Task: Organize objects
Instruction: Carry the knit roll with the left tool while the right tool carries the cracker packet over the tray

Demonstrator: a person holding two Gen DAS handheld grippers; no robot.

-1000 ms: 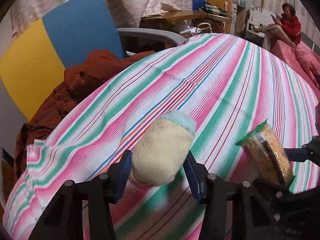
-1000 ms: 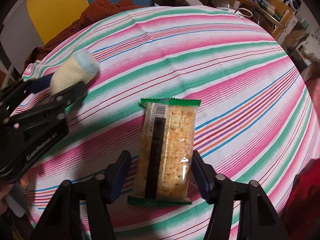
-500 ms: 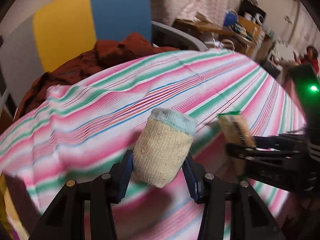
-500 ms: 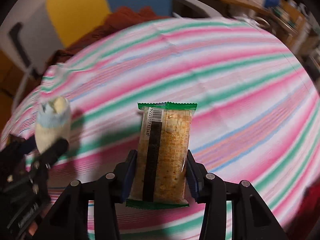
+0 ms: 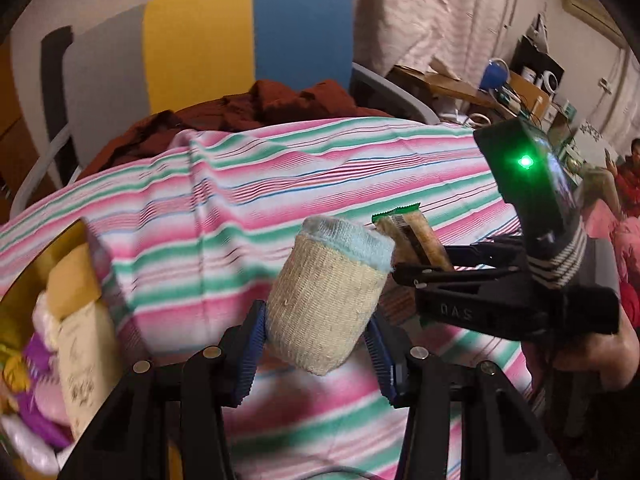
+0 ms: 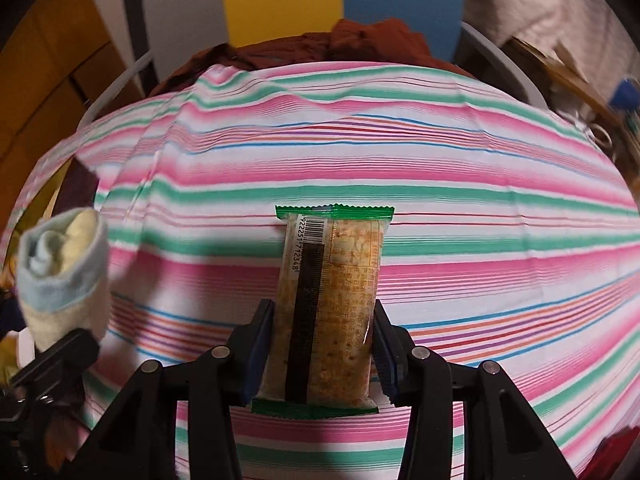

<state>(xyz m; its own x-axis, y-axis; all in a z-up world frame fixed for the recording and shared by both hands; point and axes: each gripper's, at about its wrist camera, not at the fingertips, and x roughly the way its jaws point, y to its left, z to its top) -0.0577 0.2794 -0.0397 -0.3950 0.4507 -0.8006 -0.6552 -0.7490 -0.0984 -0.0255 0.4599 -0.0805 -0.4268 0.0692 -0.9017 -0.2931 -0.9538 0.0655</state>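
Observation:
A rolled cream sock with a light-blue cuff (image 5: pixel 326 300) is held above the striped cloth (image 5: pixel 240 208), my left gripper (image 5: pixel 316 354) shut on it. In the right wrist view the same sock (image 6: pixel 64 272) shows at the far left. My right gripper (image 6: pixel 324 354) is shut on a cracker packet with green ends (image 6: pixel 330 308), lifted off the cloth (image 6: pixel 480 240). From the left wrist view the packet (image 5: pixel 412 240) sits just right of the sock, in the right gripper (image 5: pixel 424 268).
At the left edge an open container (image 5: pixel 56 320) holds pale and purple items. A rust-brown garment (image 5: pixel 280 100) lies on a chair with a yellow and blue back (image 5: pixel 240 40) beyond the cloth. A cluttered desk (image 5: pixel 472 88) and a seated person (image 5: pixel 628 176) are far right.
Both grippers rose and swung left with their loads. The right gripper closed on the packet and lifted it. The container at the left edge came into view.

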